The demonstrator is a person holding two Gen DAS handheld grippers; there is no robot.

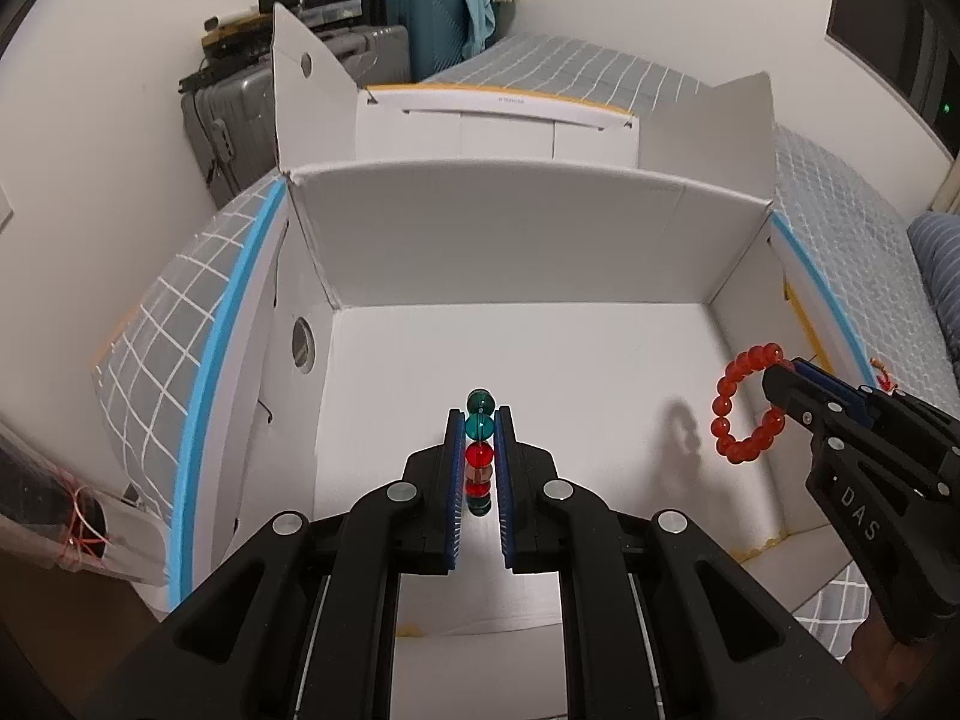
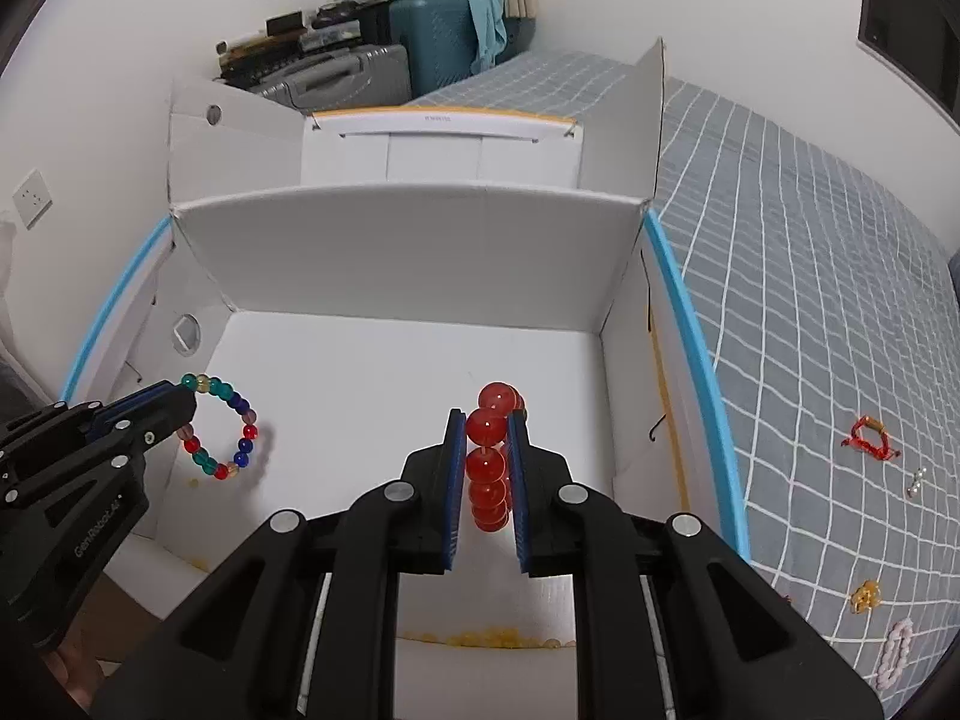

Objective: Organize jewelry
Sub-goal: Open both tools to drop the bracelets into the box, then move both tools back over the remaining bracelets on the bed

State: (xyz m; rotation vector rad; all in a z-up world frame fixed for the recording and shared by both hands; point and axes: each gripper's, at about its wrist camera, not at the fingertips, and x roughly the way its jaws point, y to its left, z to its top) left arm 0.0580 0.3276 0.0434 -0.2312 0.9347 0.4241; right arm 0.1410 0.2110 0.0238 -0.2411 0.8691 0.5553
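- Black arms of the left gripper (image 1: 480, 420) fill the lower middle of the left wrist view; its blue-lined jaws are pinched on a multicoloured bead bracelet (image 1: 479, 450), seen edge-on as a column of teal, red and pinkish beads between the pads.
- In the right wrist view the same gripper (image 2: 186, 405) is seen at the lower left, with the multicoloured bracelet (image 2: 220, 427) hanging as an open ring from its tip.
- Likewise, the right gripper (image 2: 487, 420) is seen in the lower middle of its own view, its jaws pressed on a red bead bracelet (image 2: 487, 459) that stands edge-on between the pads.
- At the right edge of the left wrist view, the right gripper (image 1: 780, 375) is shown holding the red bracelet (image 1: 747, 403) as a round loop.
- Both bracelets are held above the white floor of an open cardboard box (image 1: 498, 228), whose flaps stand up at the far side; shadows are cast on the floor beneath them.
- The box is set on a grey checked bedspread (image 2: 810, 300).
- On the bedspread at the right of the right wrist view, several small pieces of jewellery are scattered: a red knotted piece (image 2: 870, 438), a small pale one (image 2: 915, 483), a yellow one (image 2: 865, 595) and a pink chain (image 2: 894, 654).
- Suitcases (image 1: 420, 18) are stacked in the upper middle against the wall.
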